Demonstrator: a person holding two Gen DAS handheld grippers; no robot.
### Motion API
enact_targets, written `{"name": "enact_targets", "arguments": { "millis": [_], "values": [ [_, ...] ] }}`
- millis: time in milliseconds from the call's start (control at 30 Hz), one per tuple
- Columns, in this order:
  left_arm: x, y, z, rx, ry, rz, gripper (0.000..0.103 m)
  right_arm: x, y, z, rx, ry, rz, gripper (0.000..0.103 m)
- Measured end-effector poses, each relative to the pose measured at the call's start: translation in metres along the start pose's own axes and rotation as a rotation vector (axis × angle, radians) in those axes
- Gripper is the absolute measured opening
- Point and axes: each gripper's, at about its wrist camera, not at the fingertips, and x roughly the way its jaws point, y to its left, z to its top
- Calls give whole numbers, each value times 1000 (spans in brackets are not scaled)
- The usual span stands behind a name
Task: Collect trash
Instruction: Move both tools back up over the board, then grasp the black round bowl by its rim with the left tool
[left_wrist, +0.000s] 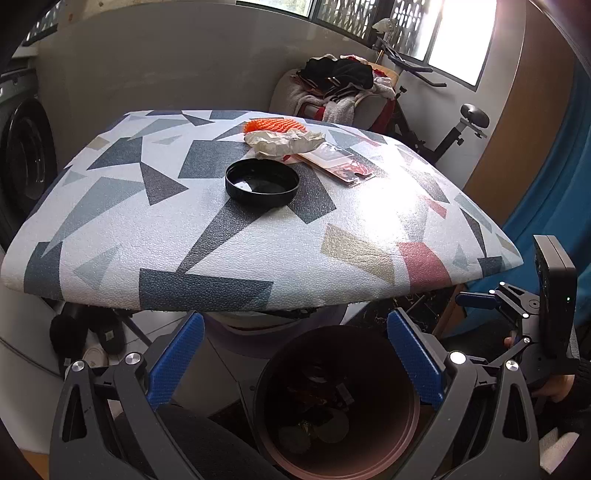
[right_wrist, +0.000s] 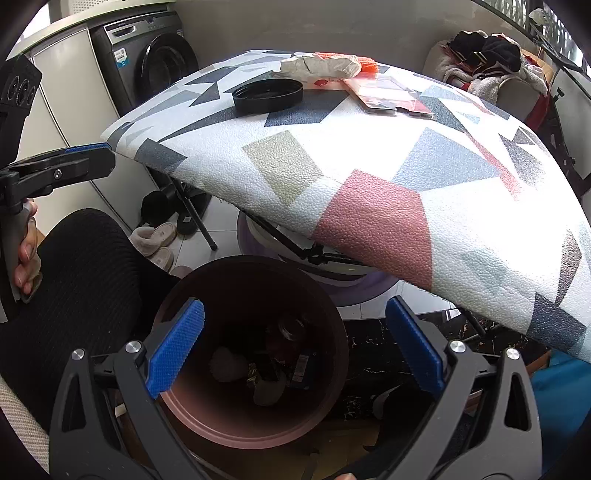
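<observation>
A brown round bin (left_wrist: 413, 424) with several bits of trash inside stands on the floor below the table's near edge; it also shows in the right wrist view (right_wrist: 325, 369). On the patterned table (left_wrist: 184, 229) lie a black lid (left_wrist: 261, 183), crumpled paper (left_wrist: 284, 142), an orange net (left_wrist: 274, 124) and a clear plastic package (left_wrist: 338, 164). My left gripper (left_wrist: 295, 332) is open and empty over the bin. My right gripper (right_wrist: 295, 325) is open and empty over the bin too. The lid (right_wrist: 267, 95), paper (right_wrist: 319, 66) and package (right_wrist: 388, 94) show in the right wrist view.
A washing machine (right_wrist: 155, 62) stands left of the table. Slippers (right_wrist: 155, 236) lie on the floor under it. A chair piled with clothes (left_wrist: 343, 88) and an exercise bike (left_wrist: 454, 125) stand behind. A black-clad knee (right_wrist: 81, 280) is beside the bin.
</observation>
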Motion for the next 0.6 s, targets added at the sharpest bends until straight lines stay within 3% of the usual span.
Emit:
{"name": "enact_targets", "arguments": {
  "millis": [133,267,367,600],
  "values": [
    [-3,7,17,-10,-30,-21,97,-8,-10,5,38,-38,-17,97],
    [5,4,47,75,-52,47,97,-15,-31,13,113,-109,-23,97],
    [18,3,74,100,-70,5,97,-21,-48,21,153,-159,-32,97],
    [98,-1,115,218,54,35,97,-22,-76,37,207,-215,-17,97]
  ]
}}
